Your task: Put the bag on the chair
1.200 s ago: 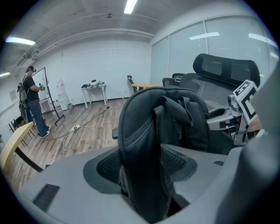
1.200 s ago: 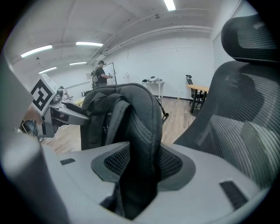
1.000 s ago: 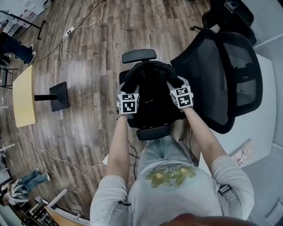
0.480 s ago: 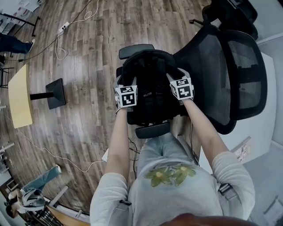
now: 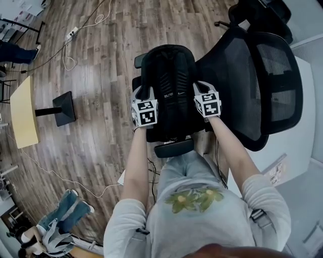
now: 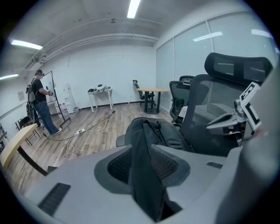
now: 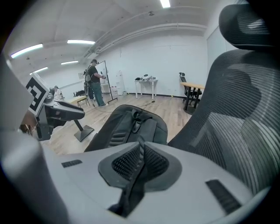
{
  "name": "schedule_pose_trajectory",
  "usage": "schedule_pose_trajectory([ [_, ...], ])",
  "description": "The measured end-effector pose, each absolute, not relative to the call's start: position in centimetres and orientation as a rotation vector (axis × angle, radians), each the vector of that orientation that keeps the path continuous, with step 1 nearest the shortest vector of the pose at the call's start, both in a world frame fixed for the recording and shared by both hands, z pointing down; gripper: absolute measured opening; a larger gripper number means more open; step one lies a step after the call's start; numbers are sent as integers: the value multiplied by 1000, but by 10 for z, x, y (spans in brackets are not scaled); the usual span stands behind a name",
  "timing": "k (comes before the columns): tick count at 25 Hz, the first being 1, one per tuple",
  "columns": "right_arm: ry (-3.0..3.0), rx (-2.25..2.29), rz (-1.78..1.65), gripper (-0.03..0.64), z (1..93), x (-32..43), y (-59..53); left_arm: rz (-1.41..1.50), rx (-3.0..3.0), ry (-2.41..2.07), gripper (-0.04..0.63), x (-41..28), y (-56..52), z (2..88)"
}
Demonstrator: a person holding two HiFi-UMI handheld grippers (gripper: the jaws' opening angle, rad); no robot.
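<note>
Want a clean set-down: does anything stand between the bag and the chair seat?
Nothing visible does. The bag is right over the chair, between its armrests. The seat itself is hidden beneath the bag, so whether they touch cannot be told.

The bag [image 5: 169, 85] hides the seat of the chair [image 5: 262, 85]. At one o'clock the top edge cuts off a second chair [image 5: 262, 14]; at ten o'clock only the legs of a bystander [image 5: 17, 53] show.

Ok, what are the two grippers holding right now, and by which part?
The black backpack, by its straps. The left gripper and the right gripper have each just closed their jaws on a strap, one on each side.
</note>
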State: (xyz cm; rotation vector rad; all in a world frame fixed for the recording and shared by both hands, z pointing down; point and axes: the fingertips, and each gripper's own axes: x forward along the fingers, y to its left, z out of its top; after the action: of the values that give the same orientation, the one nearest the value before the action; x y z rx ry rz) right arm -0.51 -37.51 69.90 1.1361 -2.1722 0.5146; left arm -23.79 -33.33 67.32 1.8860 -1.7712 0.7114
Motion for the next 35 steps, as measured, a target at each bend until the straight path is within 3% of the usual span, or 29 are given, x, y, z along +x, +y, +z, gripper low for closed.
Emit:
schedule_pose_trajectory([
  [3,-2189,1150,525,18,688,-4,-369,686,1903,-1790,90,-232,-328,658],
  [10,-2251,1118,498,8,656,-4,-343,673,1976,-1759,29,-212,-307,626],
  [35,-2455,1046,500,6,557,8,-216,503,2139,-1612,15,-163,-184,532],
])
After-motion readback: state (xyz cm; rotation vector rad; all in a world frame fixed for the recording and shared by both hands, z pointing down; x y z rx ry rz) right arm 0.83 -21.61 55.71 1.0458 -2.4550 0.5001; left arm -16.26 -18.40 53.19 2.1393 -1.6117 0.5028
